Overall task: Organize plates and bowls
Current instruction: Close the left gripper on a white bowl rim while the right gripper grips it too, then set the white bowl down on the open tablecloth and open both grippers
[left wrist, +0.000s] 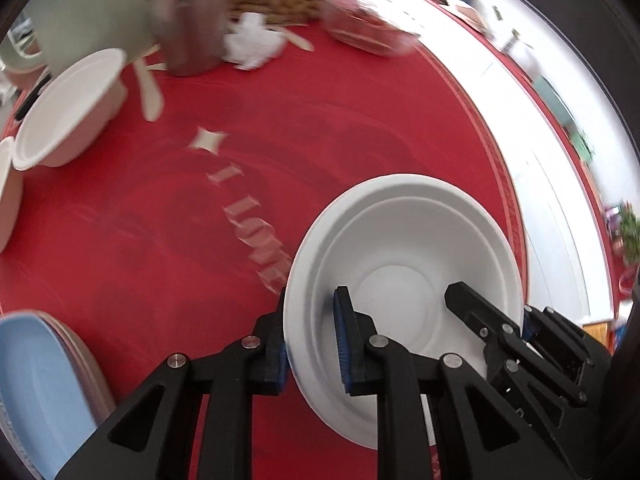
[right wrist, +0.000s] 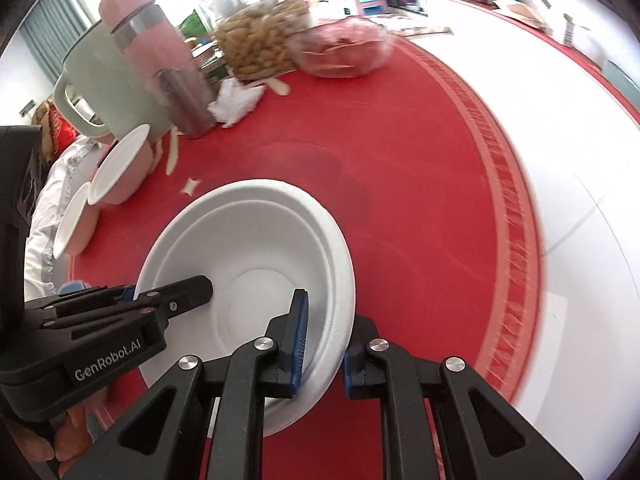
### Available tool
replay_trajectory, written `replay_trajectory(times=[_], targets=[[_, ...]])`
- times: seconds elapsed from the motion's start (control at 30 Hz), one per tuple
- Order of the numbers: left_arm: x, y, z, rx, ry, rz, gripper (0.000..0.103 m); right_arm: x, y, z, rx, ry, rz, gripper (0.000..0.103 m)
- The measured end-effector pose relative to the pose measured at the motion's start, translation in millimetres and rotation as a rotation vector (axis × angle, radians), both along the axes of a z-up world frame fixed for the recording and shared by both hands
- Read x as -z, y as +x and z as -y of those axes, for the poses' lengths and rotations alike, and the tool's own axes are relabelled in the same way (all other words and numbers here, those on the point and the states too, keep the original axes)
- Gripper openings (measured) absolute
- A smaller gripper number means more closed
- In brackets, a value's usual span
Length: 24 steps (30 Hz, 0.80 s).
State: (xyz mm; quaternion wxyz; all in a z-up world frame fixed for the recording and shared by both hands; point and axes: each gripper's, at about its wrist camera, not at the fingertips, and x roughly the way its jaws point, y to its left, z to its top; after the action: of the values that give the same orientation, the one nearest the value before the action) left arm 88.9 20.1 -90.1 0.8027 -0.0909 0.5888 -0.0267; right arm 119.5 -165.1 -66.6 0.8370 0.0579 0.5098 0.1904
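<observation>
Both grippers, left (left wrist: 314,340) and right (right wrist: 322,344), pinched opposite rims of what looked like two nested white foam bowls (left wrist: 404,248) over the red tablecloth (left wrist: 160,220).

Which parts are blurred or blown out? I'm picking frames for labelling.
Left wrist view: motion blur smears the lettering and far clutter; the white bowl and left gripper stay sharp. Right wrist view: floor overexposed, table edge streaked, right gripper crisp.

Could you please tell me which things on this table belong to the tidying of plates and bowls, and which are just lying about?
Job: white bowl, held by left gripper and right gripper; pink bowls; blue plate.
Lying about: green jug, pink bottle, peanuts, crumpled tissue.
</observation>
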Motion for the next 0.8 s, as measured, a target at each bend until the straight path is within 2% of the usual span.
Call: replay_trajectory(times=[0.17, 0.23, 0.27, 0.3, 0.33, 0.37, 0.4, 0.43, 0.47, 0.6, 0.8], targets=[[-1.4, -19.9, 23.7, 0.033, 0.008, 0.017, 0.020, 0.4, -23.2, 22.4, 0.029, 0.007, 0.010, 0.016], [-3.9, -23.7, 29.2, 0.053, 0.040, 0.041, 0.023, 1.7, -25.9, 25.1, 0.031, 0.013, 0.017, 0.016], [-4.8, -27.0, 31.2, 0.060, 0.054, 0.048, 0.032, 2.3, -26.3, 26.3, 0.031, 0.025, 0.017, 0.016], [-5.8, -30.2, 31.2, 0.066, 0.065, 0.055, 0.051, 3.0, -26.5, 27.5, 0.034, 0.037, 0.015, 0.016], [-7.8, -35.0, 29.4, 0.064, 0.084, 0.069, 0.063, 3.1, -26.8, 28.9, 0.046, 0.036, 0.016, 0.021], [-10.6, -40.9, 28.8, 0.054, 0.113, 0.088, 0.075, 2.3, -27.2, 29.6, 0.062, 0.026, 0.020, 0.031], [-12.7, -44.7, 27.0, 0.044, 0.132, 0.104, 0.079, 0.9, -27.4, 32.6, 0.095, 0.001, 0.029, 0.054], [-16.7, -49.8, 20.2, 0.034, 0.149, 0.132, 0.080, -1.5, -28.4, 37.2, 0.121, -0.003, 0.044, 0.075], [-18.4, -51.9, 13.0, 0.031, 0.147, 0.146, 0.080, -5.2, -29.9, 42.6, 0.135, 0.020, 0.062, 0.079], [-34.6, -67.0, -13.8, 0.026, 0.094, 0.189, 0.080, -22.3, -33.5, 59.0, 0.194, 0.051, 0.096, 0.079], [-57.9, -85.7, -39.9, 0.002, 0.088, 0.269, 0.081, -46.3, -43.4, 48.1, 0.156, 0.097, 0.120, 0.079]])
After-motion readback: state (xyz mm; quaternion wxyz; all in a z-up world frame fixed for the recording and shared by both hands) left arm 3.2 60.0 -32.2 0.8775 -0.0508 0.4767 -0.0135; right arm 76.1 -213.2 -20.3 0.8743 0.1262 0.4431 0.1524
